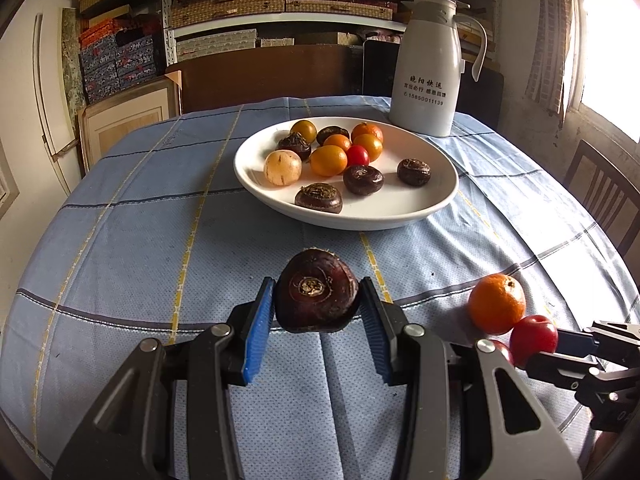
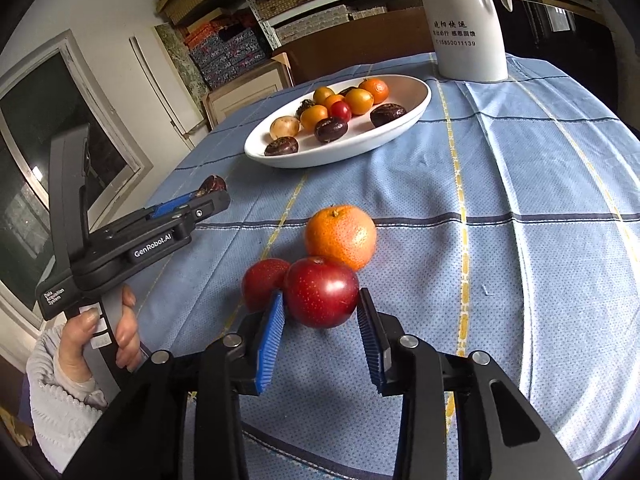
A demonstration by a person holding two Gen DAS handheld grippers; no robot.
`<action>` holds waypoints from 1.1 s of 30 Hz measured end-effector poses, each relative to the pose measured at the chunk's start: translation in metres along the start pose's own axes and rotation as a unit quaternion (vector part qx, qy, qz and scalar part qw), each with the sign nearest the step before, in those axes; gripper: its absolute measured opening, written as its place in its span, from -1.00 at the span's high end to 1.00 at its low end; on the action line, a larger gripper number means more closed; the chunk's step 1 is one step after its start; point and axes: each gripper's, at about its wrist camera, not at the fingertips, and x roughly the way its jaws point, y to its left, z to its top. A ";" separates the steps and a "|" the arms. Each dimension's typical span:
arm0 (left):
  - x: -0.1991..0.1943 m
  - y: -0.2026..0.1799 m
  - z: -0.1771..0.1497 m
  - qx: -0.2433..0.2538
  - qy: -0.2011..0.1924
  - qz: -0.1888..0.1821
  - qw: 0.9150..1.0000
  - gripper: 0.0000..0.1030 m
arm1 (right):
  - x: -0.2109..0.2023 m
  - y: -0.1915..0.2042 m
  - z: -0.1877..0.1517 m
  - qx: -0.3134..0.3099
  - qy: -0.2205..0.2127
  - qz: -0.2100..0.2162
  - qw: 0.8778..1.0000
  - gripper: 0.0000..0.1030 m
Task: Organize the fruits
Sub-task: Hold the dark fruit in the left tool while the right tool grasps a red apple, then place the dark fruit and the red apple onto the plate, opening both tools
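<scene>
Left wrist view: dark water chestnut (image 1: pixel 316 292) being clamped, frame centre, by left gripper (image 1: pixel 318 312). Red plum (image 2: pixel 321 291), likely smooth, slippery, being gripped across middle by right gripper (image 2: pixel 320 316).

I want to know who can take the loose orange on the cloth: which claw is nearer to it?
Right. The right claw, shut on a red fruit, sits just before the orange. The left claw, shut on a water chestnut, is further off to the side.

Your pads (image 1: pixel 258 328) blue; held water chestnut (image 1: pixel 316 292) dark maroon; plum (image 2: pixel 322 292) red; mandarin (image 2: pixel 341 237) orange; plate (image 1: pixel 400 216) white; tablecloth (image 1: pixel 120 240) light-blue, navy-yellow checked.
</scene>
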 end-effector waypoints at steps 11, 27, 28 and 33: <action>0.002 0.000 0.006 0.007 -0.003 0.007 1.000 0.19 | -0.014 -0.014 0.010 0.035 -0.030 0.018 0.999 0.28; 0.038 -0.006 0.088 -0.006 -0.029 0.007 1.000 0.19 | 0.029 0.001 0.128 0.003 -0.076 -0.028 0.997 0.27; 0.045 -0.007 0.090 -0.009 -0.026 0.005 1.000 0.19 | 0.038 0.000 0.130 0.003 -0.073 -0.034 0.997 0.27; 0.071 -0.009 0.085 0.001 -0.001 0.005 1.000 0.19 | 0.051 -0.008 0.130 0.005 -0.069 -0.048 0.996 0.22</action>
